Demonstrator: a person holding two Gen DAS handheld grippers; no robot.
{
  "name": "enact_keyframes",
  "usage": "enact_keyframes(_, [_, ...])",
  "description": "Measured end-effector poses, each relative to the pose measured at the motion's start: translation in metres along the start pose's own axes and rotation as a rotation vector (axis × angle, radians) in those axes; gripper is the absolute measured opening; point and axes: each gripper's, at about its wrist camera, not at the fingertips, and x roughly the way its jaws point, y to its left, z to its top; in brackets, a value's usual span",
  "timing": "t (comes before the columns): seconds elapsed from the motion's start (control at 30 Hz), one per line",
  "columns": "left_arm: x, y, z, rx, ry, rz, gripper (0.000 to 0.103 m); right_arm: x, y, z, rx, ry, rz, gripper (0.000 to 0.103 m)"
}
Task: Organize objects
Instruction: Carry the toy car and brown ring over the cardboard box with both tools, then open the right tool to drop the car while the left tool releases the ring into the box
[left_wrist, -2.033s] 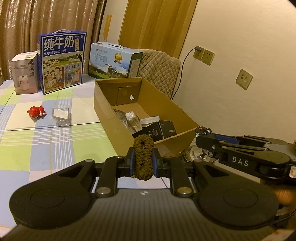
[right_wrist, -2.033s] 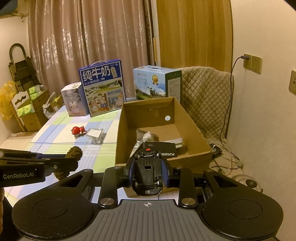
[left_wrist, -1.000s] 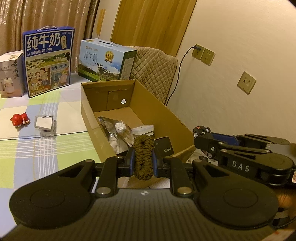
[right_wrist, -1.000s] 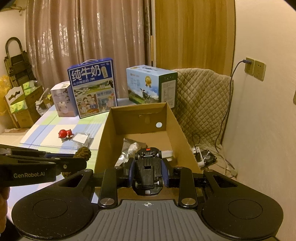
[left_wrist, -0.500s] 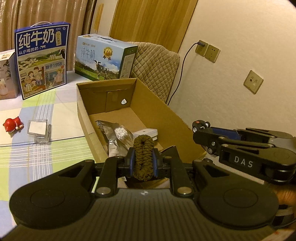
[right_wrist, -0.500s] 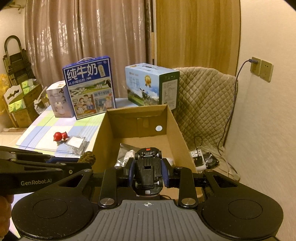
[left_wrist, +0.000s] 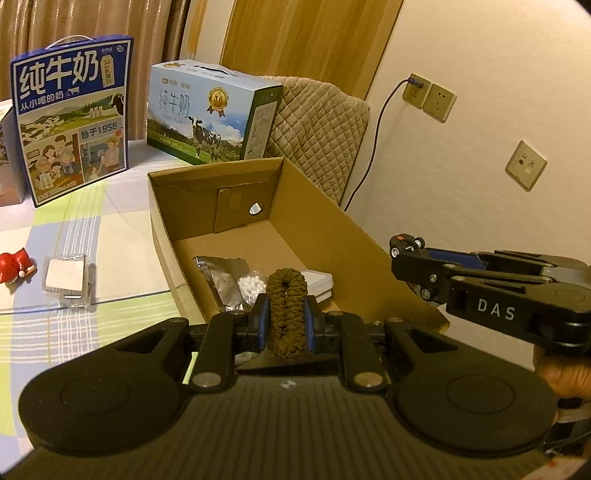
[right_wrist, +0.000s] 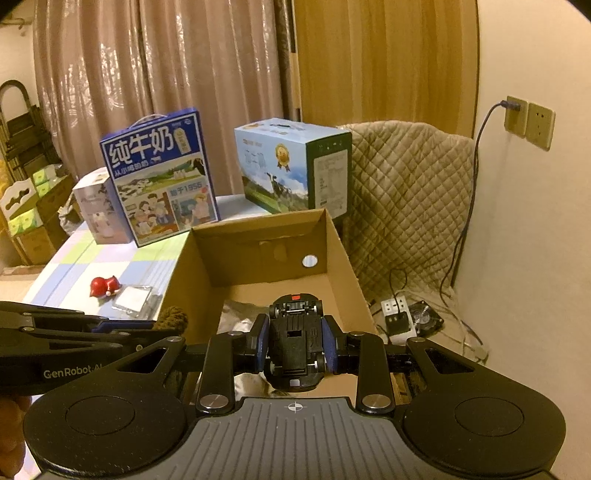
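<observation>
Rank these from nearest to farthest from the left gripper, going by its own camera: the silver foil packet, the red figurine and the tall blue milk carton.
1. Silver foil packet, inside the cardboard box, just beyond the left gripper.
2. Red figurine, on the tablecloth, far left.
3. Tall blue milk carton, standing at the back left.

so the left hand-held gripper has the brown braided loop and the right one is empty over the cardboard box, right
Not quite. The left hand-held gripper does hold the brown braided loop, but the right hand-held gripper is not empty: the right wrist view shows it shut on a black toy car, underside up, over the cardboard box.
</observation>
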Motion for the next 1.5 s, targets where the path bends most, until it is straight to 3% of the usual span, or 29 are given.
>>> enact_keyframes(0.57, [0.030,0.005,0.006,0.000,0.024,0.004,0.017,0.024,-0.004,0.008,0.026,0.015,0.007,0.027])
enact_keyframes(0.67, [0.033,0.006,0.006,-0.006,0.019,-0.002,0.032,0.023,-0.004,0.008,0.028,0.014,0.007,0.027])
enact_keyframes(0.7, [0.034,0.006,0.007,-0.009,0.018,0.000,0.042,0.022,-0.005,0.008,0.029,0.013,0.005,0.027])
enact_keyframes(0.73, [0.034,0.007,0.007,-0.008,0.018,0.003,0.044,0.022,-0.005,0.008,0.029,0.013,0.005,0.027])
enact_keyframes(1.27, [0.011,0.028,0.005,-0.022,-0.006,0.040,0.044,0.015,0.005,0.015,0.059,-0.014,0.057,0.027])
enact_keyframes(1.33, [0.010,0.030,0.003,-0.024,-0.007,0.040,0.044,0.019,0.004,0.016,0.082,-0.019,0.074,0.032])
enact_keyframes(1.4, [0.007,0.033,0.001,-0.025,-0.007,0.042,0.044,0.020,0.003,0.017,0.109,-0.032,0.057,0.051])
enact_keyframes(1.5, [0.003,0.038,-0.001,-0.034,-0.008,0.046,0.044,0.019,0.002,0.017,0.128,-0.041,0.064,0.052])
